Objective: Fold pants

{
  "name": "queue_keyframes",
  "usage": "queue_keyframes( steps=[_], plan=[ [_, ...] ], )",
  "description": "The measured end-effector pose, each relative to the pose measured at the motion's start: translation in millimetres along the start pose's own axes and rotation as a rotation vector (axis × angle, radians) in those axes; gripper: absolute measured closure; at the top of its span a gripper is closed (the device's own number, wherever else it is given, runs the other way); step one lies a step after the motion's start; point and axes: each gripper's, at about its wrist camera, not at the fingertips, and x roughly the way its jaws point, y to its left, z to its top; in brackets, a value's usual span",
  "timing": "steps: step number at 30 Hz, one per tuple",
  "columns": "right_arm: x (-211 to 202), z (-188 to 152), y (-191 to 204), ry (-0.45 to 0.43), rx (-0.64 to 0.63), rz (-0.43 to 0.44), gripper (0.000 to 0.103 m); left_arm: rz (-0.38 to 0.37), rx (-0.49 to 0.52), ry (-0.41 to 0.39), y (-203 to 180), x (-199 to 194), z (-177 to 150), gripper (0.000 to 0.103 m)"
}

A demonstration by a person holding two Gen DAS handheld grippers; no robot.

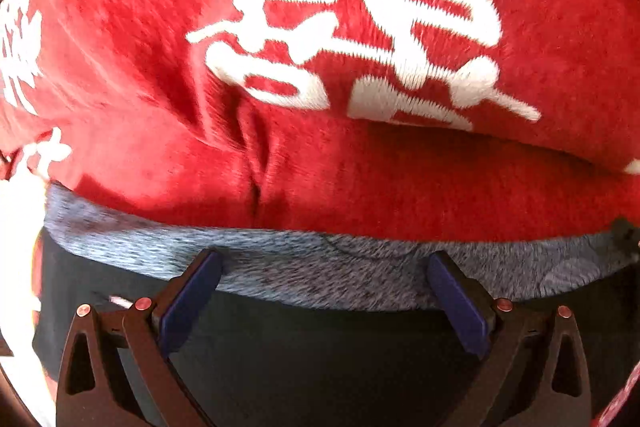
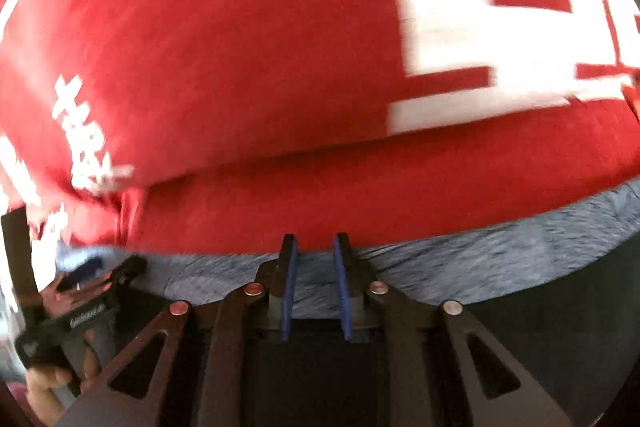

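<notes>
The pants are dark fabric [image 1: 320,367] with a grey heathered band [image 1: 120,231] along their far edge, lying on a red cloth. My left gripper [image 1: 324,263] points down over that band, its blue pads wide apart and nothing pinched between them. In the right wrist view the same grey band [image 2: 500,259] runs across under my right gripper [image 2: 314,247]. Its blue pads stand a narrow gap apart, with grey fabric showing through the gap and not clamped. The picture is blurred by motion.
A red cloth [image 1: 140,67] with large white characters [image 1: 420,7] covers the surface beyond the pants; it shows as red cloth [image 2: 240,47] in the right view too. At the lower left of that view a person's hand [image 2: 48,383] holds the left gripper [image 2: 128,267].
</notes>
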Motion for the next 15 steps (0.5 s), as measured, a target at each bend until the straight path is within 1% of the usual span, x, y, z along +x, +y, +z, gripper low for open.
queue_keyframes(
  steps=[2,3,5,8,10,11,12,13,14,15],
  plan=[
    [-17.7,-5.9,-7.3,-0.001,0.023,0.024,0.066,-0.028,0.043,-0.021,2.2,-21.8,-9.3,0.000],
    [-26.7,-12.0,-10.1,-0.003,0.029,0.045,0.064,-0.039,0.058,-0.023,2.3,-29.6,-15.4,0.000],
    [-47.5,-34.1,-15.6,0.001,0.029,0.068,0.064,-0.059,0.097,-0.019,1.4,-47.2,-36.2,0.000],
    [-71.8,-74.4,-23.7,0.006,0.033,0.054,0.064,-0.064,0.134,0.007,-1.5,-61.7,-77.7,0.000],
    [-76.0,-99.0,-31.0,0.034,0.041,0.042,0.064,-0.050,0.145,0.056,-4.8,-55.8,-98.2,0.000],
    [-73.9,-116.2,-36.9,0.065,0.044,0.032,0.064,-0.034,0.145,0.106,-5.3,-46.6,-112.6,0.000],
    [-72.7,-122.1,-39.7,0.074,0.047,0.031,0.064,-0.048,0.122,0.100,-3.7,-48.2,-121.3,0.000],
    [-76.9,-130.8,-45.8,0.063,0.057,0.047,0.064,-0.060,0.079,0.061,1.5,-51.6,-126.9,0.000],
    [-83.5,-140.6,-49.8,0.055,0.072,0.059,0.064,-0.059,0.071,0.070,2.6,-51.7,-129.8,0.000],
    [-84.2,-144.8,-53.7,0.066,0.077,0.049,0.064,-0.055,0.071,0.071,3.0,-53.0,-131.1,0.000]
  ],
)
